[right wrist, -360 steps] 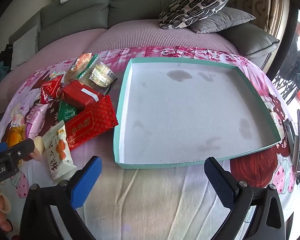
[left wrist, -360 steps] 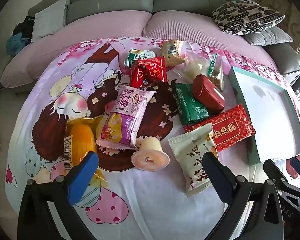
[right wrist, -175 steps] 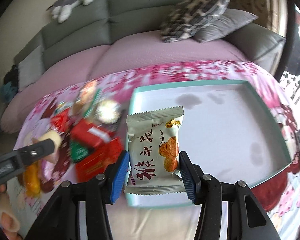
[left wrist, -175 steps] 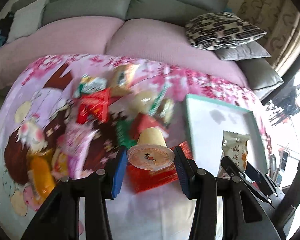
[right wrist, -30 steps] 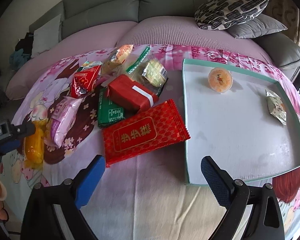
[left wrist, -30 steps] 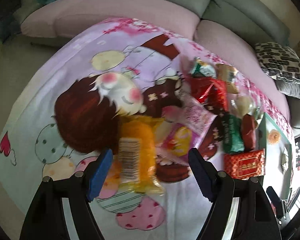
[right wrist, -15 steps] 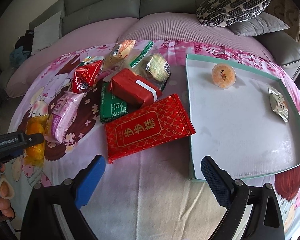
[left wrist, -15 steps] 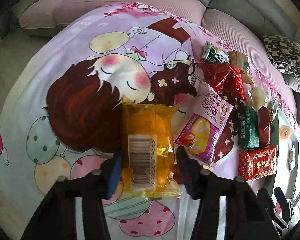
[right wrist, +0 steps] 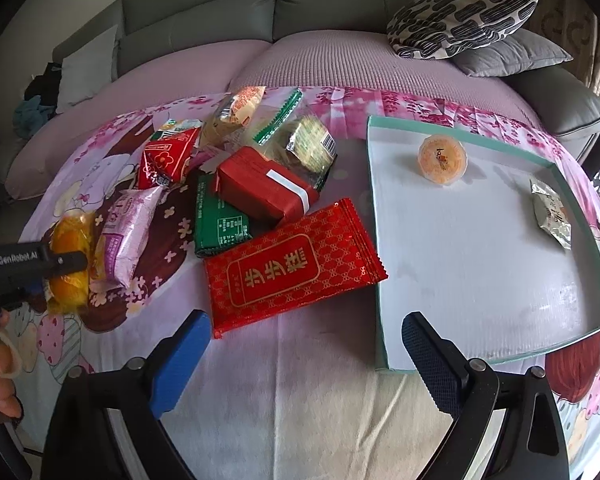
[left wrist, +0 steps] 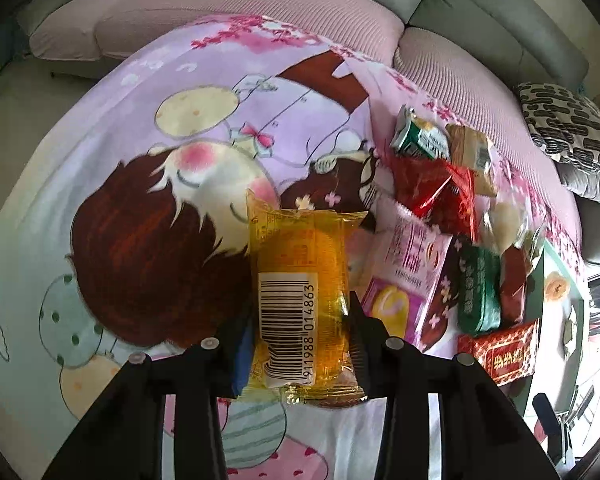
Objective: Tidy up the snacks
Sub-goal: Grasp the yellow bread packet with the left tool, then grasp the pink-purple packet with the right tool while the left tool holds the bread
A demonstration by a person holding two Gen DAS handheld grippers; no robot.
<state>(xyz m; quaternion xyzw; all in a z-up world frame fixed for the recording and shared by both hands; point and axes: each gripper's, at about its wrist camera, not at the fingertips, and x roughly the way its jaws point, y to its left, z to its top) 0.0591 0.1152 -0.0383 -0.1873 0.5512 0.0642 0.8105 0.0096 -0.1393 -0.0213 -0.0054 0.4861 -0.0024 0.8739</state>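
Left wrist view looks steeply down along its tongs (left wrist: 300, 344), close over the yellow pack (left wrist: 300, 280) on the cartoon sheet (left wrist: 140, 160), sofa (left wrist: 480, 0) at the top. Right wrist view sits farther back over its own tongs (right wrist: 306, 360), facing the sofa (right wrist: 300, 0), tray (right wrist: 480, 260) right. Both share the snack pile, the red pack (left wrist: 504, 354) (right wrist: 292, 268) and the tray (left wrist: 548, 256).

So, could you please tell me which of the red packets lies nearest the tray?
The big flat red packet with gold characters; its corner touches the tray, while the other red packets sit further left.
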